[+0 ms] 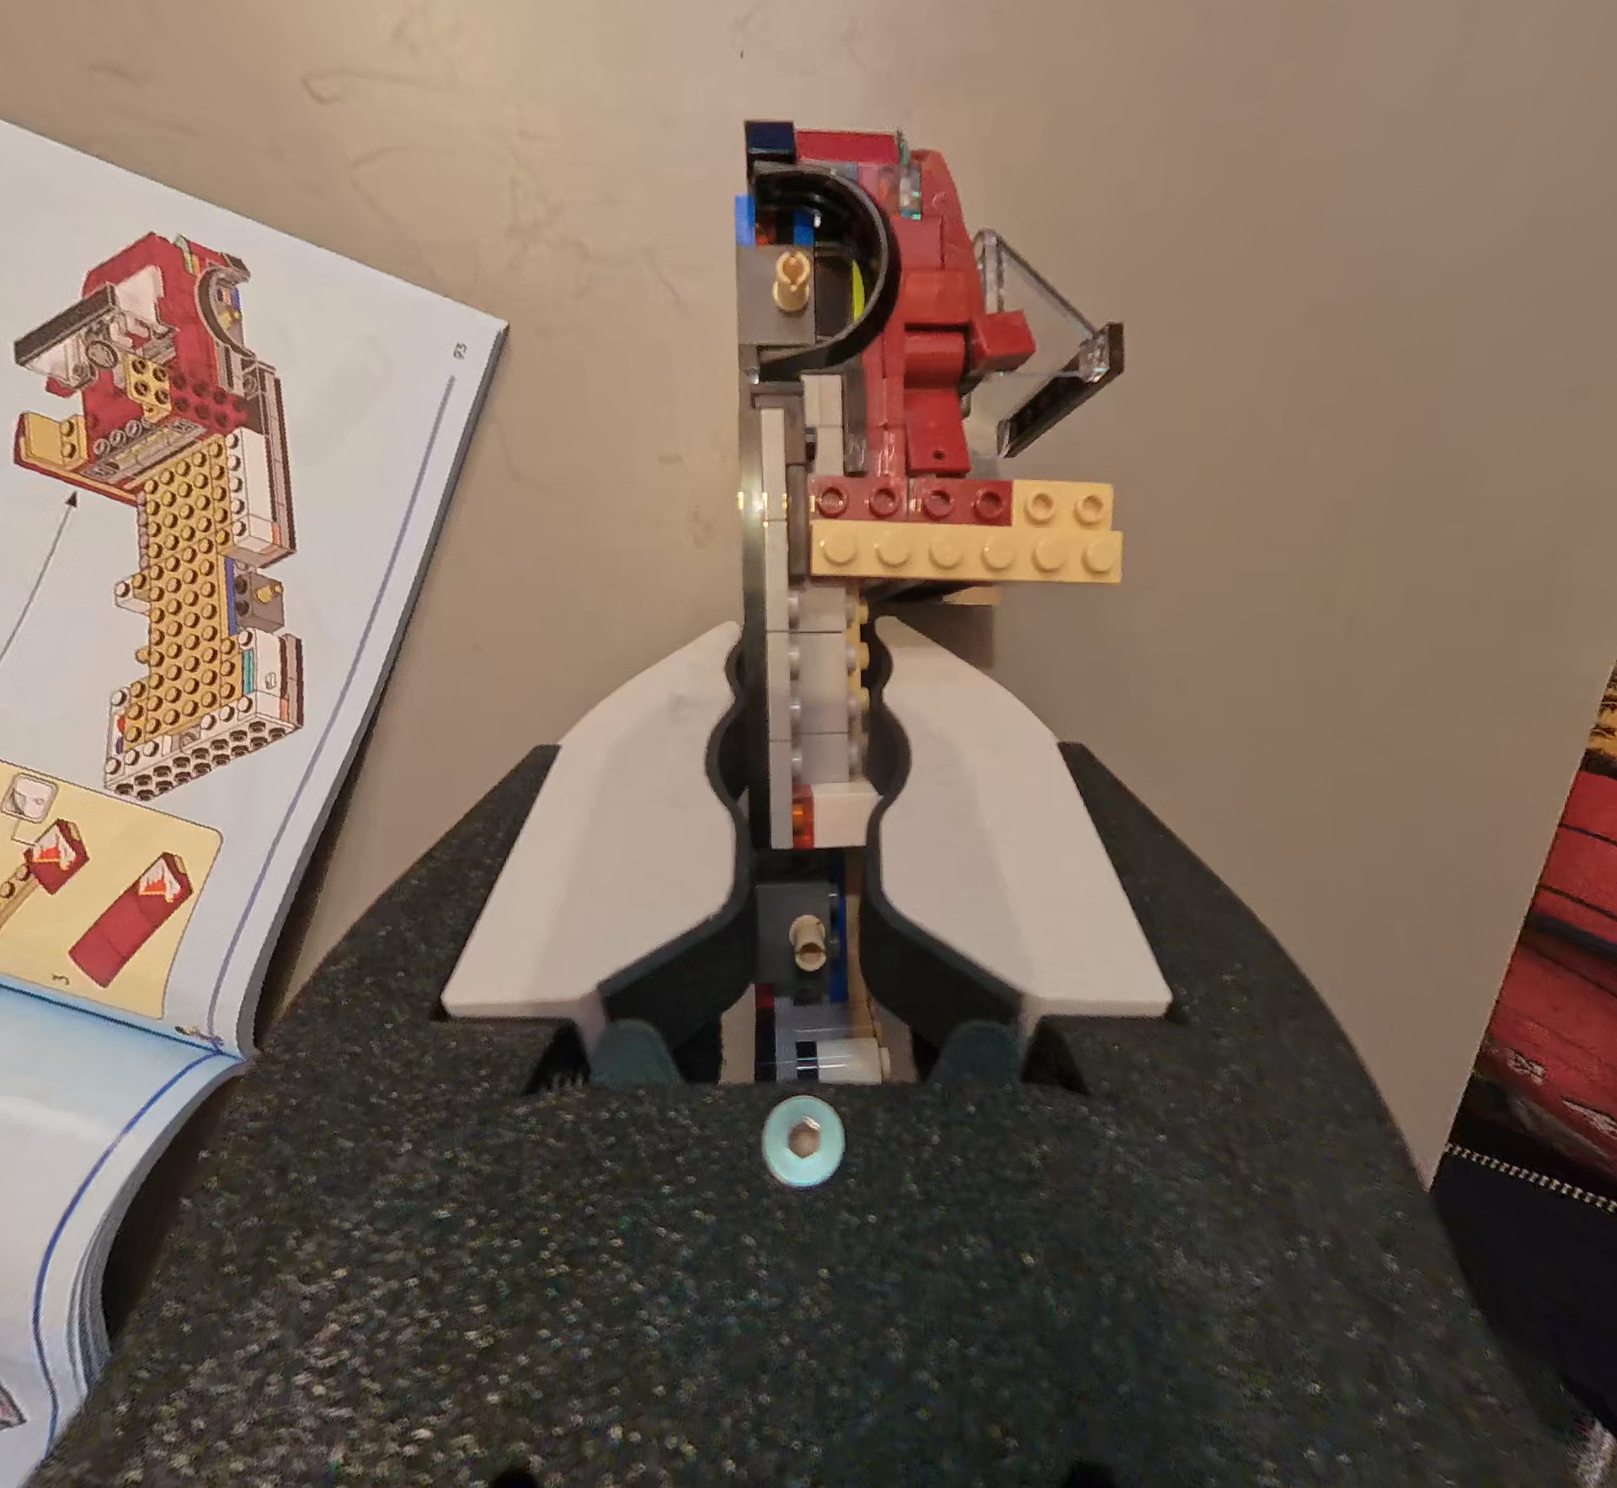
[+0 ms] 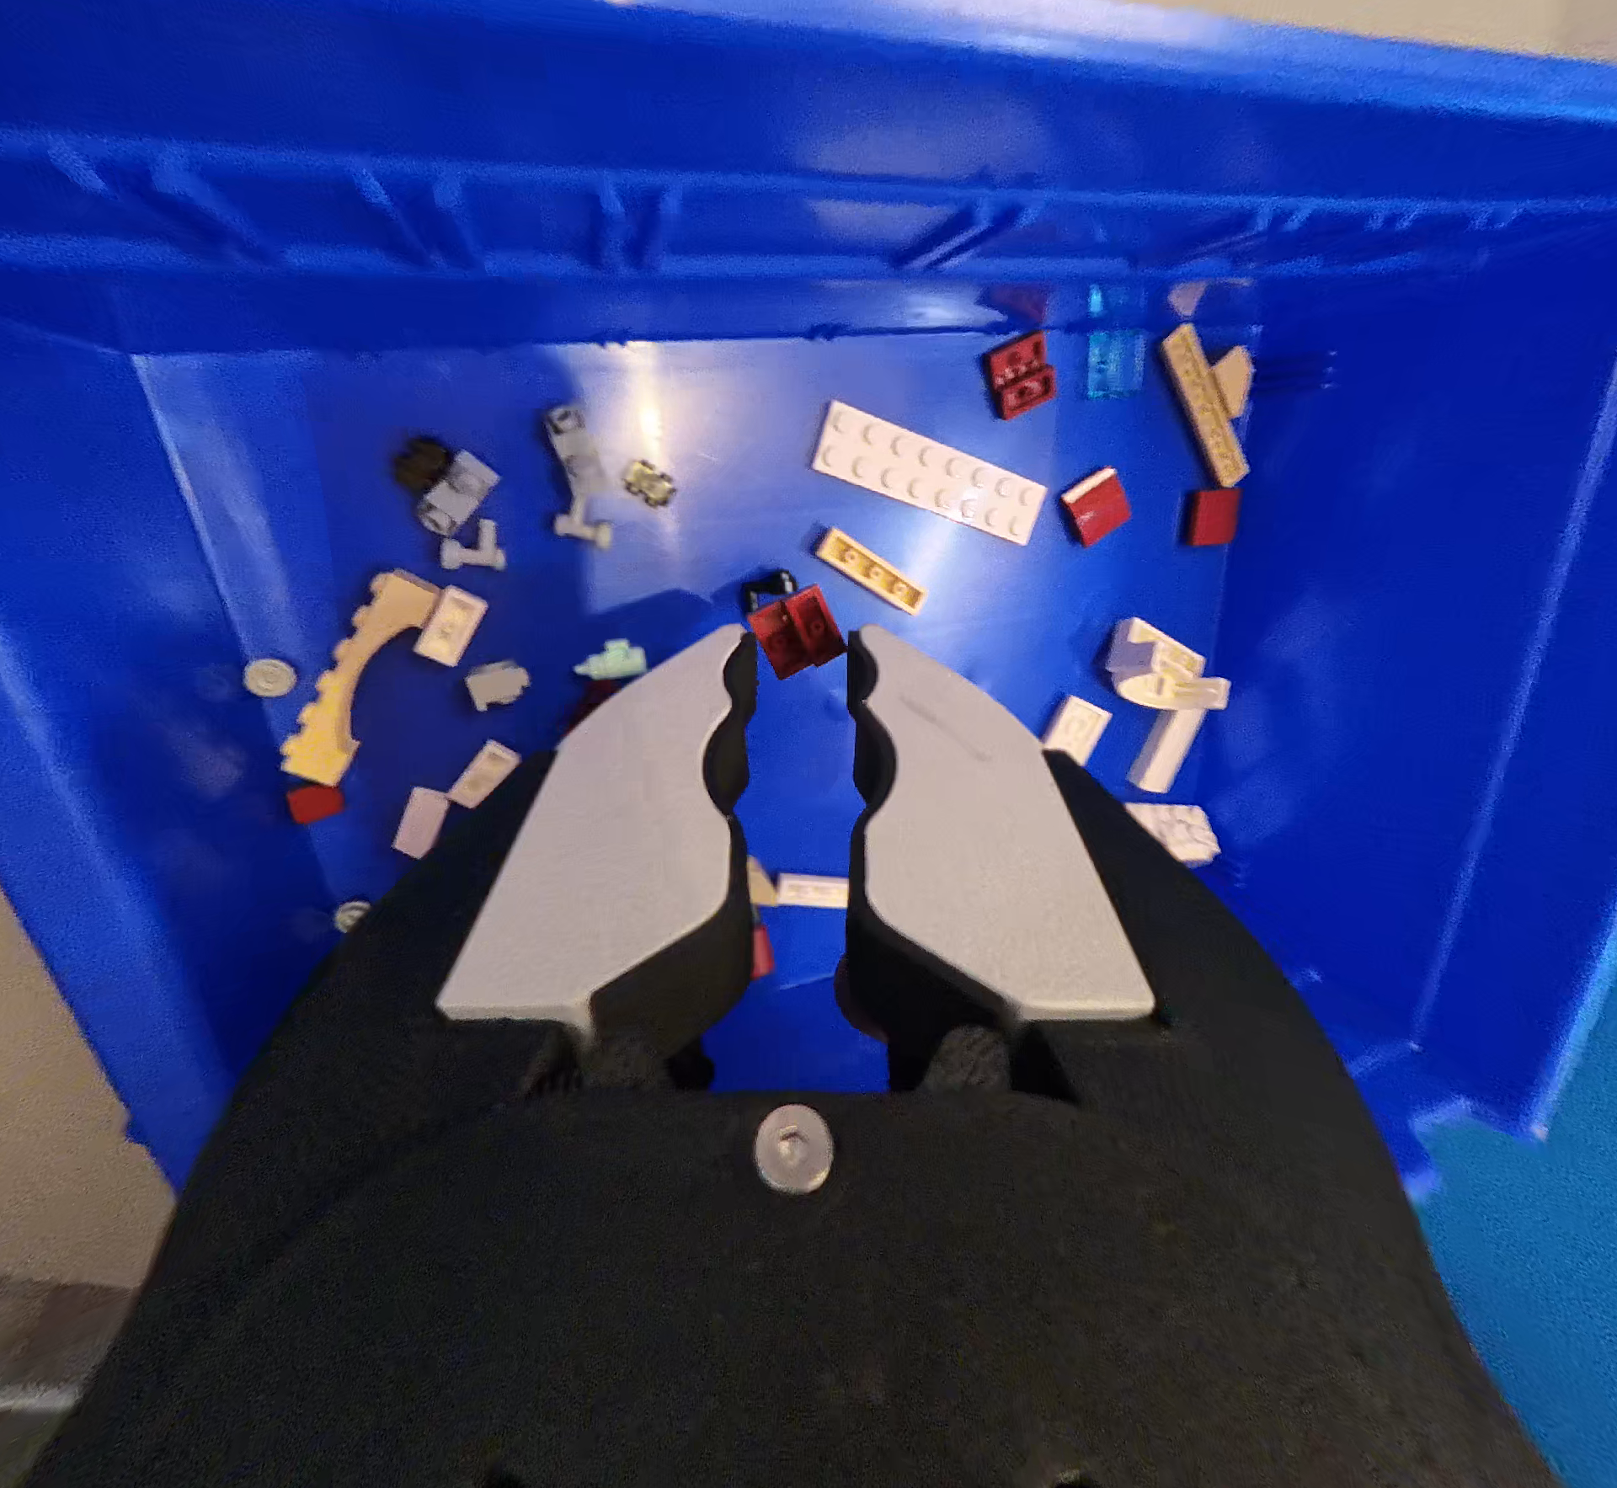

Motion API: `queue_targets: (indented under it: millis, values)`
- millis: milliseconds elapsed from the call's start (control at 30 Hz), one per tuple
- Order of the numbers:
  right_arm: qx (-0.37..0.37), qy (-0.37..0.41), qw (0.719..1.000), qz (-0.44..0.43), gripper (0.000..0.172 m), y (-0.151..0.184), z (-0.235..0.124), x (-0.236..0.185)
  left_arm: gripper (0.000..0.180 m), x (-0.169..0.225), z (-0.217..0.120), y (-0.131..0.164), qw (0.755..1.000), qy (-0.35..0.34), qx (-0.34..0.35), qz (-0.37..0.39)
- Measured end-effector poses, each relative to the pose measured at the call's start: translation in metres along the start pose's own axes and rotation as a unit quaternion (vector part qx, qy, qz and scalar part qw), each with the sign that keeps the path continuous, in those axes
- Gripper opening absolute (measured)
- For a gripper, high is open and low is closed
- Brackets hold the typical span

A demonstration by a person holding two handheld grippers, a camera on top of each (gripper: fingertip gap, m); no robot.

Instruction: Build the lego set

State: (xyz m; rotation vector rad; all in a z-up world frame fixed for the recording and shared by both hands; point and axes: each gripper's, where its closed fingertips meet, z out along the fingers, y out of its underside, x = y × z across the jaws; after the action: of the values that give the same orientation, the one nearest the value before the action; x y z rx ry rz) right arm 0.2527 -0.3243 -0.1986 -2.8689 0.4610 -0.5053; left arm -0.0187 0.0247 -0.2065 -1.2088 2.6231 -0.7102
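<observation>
My left gripper [image 1: 809, 659] is shut on a partly built brick model [image 1: 884, 414], and both pads press on its grey and tan stem. The model rises above the fingers, with dark red bricks, a black arch, a clear windscreen piece and tan plates sticking out to the right. My right gripper [image 2: 798, 645] reaches into a blue plastic bin [image 2: 787, 90] and is shut on a small dark red brick [image 2: 798, 631], pinched at the very fingertips above the bin floor. A small black piece [image 2: 766, 584] lies just beyond it.
An open instruction booklet [image 1: 219, 615] lies left of the model on the beige table [image 1: 1225, 134]. A red box [image 1: 1566, 877] is at the right edge. Several loose bricks lie in the bin, among them a white plate [image 2: 927, 470], a tan plate [image 2: 871, 571] and a tan arch [image 2: 350, 676]. One gripper's finger ends stand about 45 cm off the other's. The tan plate [image 2: 871, 571] is about 4 cm from my right fingertips.
</observation>
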Motion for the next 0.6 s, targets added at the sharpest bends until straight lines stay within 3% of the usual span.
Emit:
queue_targets:
  millis: [333,500,600]
  values:
    - [0.001,-0.066,0.998,0.026,0.022,-0.008,0.022,-0.015,0.022,0.002,0.008,-0.004,1.0,0.008,-0.004,0.004]
    - [0.002,-0.076,0.997,0.023,0.039,-0.005,0.023,-0.017,0.022,0.009,0.01,-0.009,0.999,0.048,0.003,-0.012]
    - [-0.003,-0.045,0.999,0.02,0.056,-0.002,0.022,-0.009,0.022,0.024,0.012,-0.012,0.991,0.122,0.009,-0.052]
